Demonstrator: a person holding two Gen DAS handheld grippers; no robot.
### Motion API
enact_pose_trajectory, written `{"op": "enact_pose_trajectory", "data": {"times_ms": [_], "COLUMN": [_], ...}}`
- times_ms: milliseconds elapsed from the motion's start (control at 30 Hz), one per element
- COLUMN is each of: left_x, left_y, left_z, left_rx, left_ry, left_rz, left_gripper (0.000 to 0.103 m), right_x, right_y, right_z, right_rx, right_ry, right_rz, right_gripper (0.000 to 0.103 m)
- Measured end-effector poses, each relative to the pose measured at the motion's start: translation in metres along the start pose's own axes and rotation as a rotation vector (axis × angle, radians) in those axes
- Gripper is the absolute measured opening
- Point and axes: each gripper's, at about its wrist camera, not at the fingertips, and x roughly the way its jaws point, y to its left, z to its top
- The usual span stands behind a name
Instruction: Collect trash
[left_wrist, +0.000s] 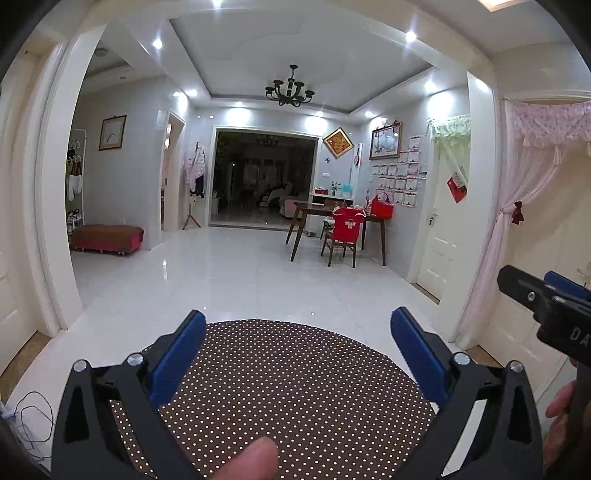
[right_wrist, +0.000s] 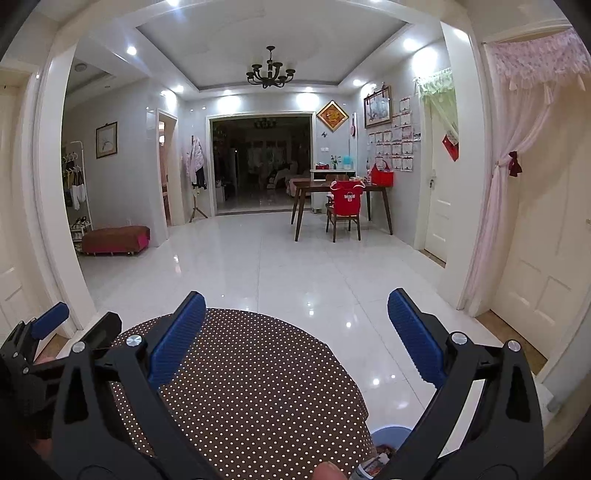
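A round table with a brown polka-dot cloth (left_wrist: 295, 387) fills the lower part of both views. My left gripper (left_wrist: 298, 316) hovers over it, open, with nothing between its blue pads (left_wrist: 184, 354). My right gripper (right_wrist: 296, 297) is also open and empty above the same table (right_wrist: 258, 387), and it shows at the right edge of the left wrist view (left_wrist: 532, 277). The left gripper (right_wrist: 86, 317) appears at the left of the right wrist view. Below the table's right edge sits a light blue bin (right_wrist: 391, 435) with colourful wrappers (right_wrist: 376, 461) in it, partly hidden.
Glossy white floor tiles (right_wrist: 295, 266) stretch ahead to a wooden dining table (right_wrist: 340, 188) with a red-covered chair (right_wrist: 345, 205). A red bench (right_wrist: 114, 238) stands at the left and a door with a pink curtain (right_wrist: 509, 206) at the right. Cables (left_wrist: 33, 421) lie low left.
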Motion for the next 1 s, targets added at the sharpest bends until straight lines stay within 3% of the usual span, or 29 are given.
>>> {"op": "enact_pose_trajectory", "data": {"times_ms": [500,1000], "left_x": [-0.006,-0.006], "left_y": [-0.021,-0.03], "left_z": [0.006,-0.002], "left_rx": [0.027,0.039], "left_ry": [-0.032,-0.029], "left_rz": [0.017,-0.012], "left_gripper": [0.098,0.098], "right_x": [-0.003,-0.004], "right_y": [0.001,-0.001], "right_z": [0.004,0.003], "right_rx": [0.027,0.038], "right_ry": [-0.008,-0.012], "right_rz": [-0.004,-0.012], "right_gripper": [0.097,0.097]}}
